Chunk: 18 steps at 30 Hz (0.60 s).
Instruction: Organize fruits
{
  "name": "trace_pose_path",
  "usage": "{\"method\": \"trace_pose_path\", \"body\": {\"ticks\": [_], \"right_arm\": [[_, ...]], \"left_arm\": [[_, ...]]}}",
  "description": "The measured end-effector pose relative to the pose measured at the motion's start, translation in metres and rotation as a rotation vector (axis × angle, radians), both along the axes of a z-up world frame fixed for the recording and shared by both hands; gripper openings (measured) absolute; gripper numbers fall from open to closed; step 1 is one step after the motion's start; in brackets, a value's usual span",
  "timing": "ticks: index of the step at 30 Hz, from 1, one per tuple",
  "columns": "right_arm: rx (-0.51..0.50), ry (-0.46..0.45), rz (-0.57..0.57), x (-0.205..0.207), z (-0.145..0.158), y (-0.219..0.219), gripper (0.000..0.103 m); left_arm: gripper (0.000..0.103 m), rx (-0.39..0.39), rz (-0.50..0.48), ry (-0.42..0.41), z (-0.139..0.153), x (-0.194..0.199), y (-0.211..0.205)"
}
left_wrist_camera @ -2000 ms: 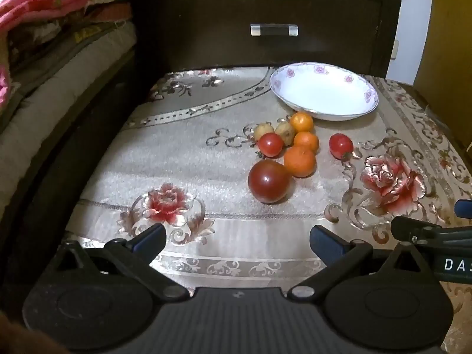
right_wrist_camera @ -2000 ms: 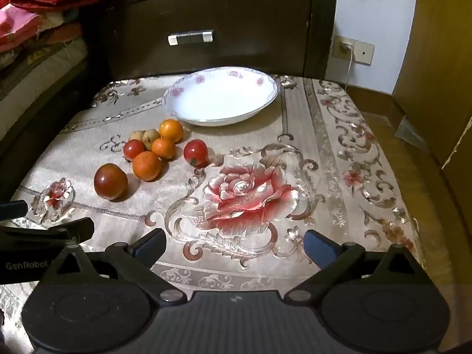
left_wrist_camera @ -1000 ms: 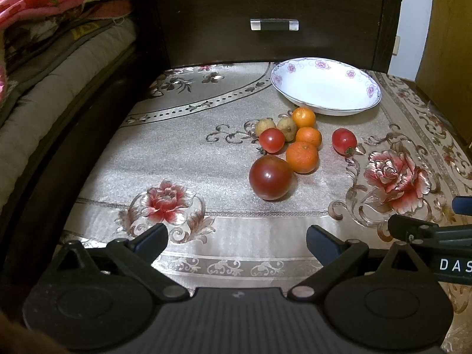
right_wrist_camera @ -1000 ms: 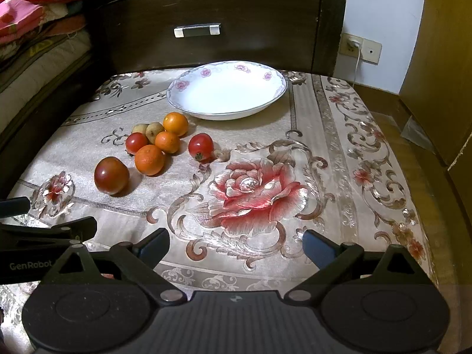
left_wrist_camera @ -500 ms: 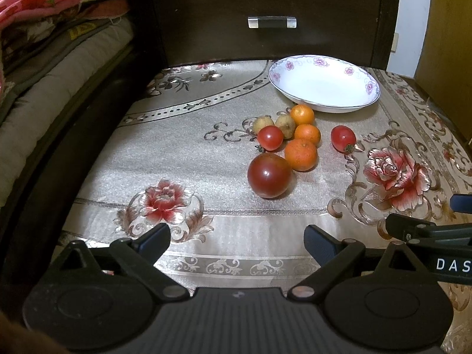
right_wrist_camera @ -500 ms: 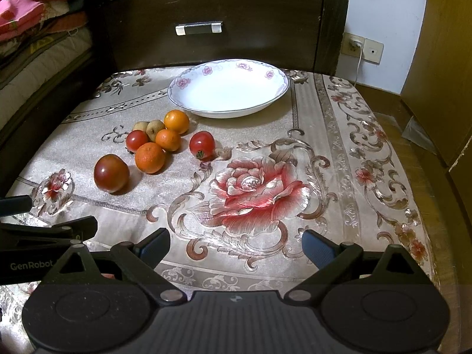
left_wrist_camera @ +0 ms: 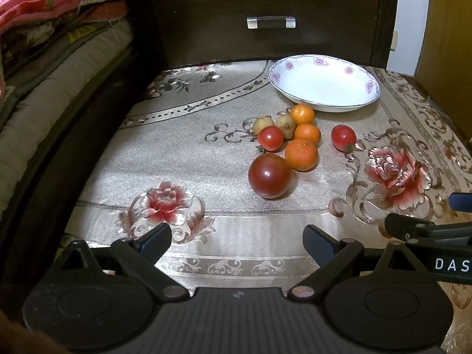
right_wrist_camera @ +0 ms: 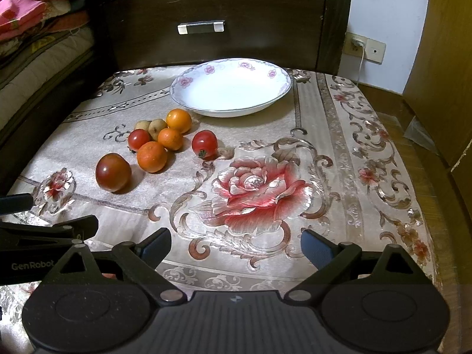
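Note:
A cluster of fruit lies on the floral tablecloth: a large dark red tomato, three oranges, two small red tomatoes and two small tan fruits. An empty white floral plate stands just behind them. My left gripper is open and empty, short of the big tomato. My right gripper is open and empty over the rose pattern, right of the fruit. The plate also shows in the right wrist view.
A dark wooden drawer front with a metal handle rises behind the table. Stacked bedding lies to the left. A wall socket and a wooden panel are at the right. Each gripper shows at the other view's edge.
Both grippers have drifted slightly forward toward the fruit and plate. The fruit has not moved. Both stay open.

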State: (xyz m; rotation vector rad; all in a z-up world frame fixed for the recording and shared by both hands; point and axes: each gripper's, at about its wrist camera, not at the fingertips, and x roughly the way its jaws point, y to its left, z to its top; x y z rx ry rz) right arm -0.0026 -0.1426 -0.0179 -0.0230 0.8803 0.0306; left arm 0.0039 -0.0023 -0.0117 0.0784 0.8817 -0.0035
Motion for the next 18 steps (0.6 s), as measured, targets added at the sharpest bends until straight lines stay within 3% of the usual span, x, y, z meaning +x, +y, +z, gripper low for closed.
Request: {"method": "trace_pose_path", "body": {"ticks": [18], "right_arm": [[-0.002,-0.002,0.004,0.0011,-0.0009,0.002,0.09]], "left_arm": [[0.097,0.002,-0.002,-0.002,-0.0002,0.0,-0.0002]]}}
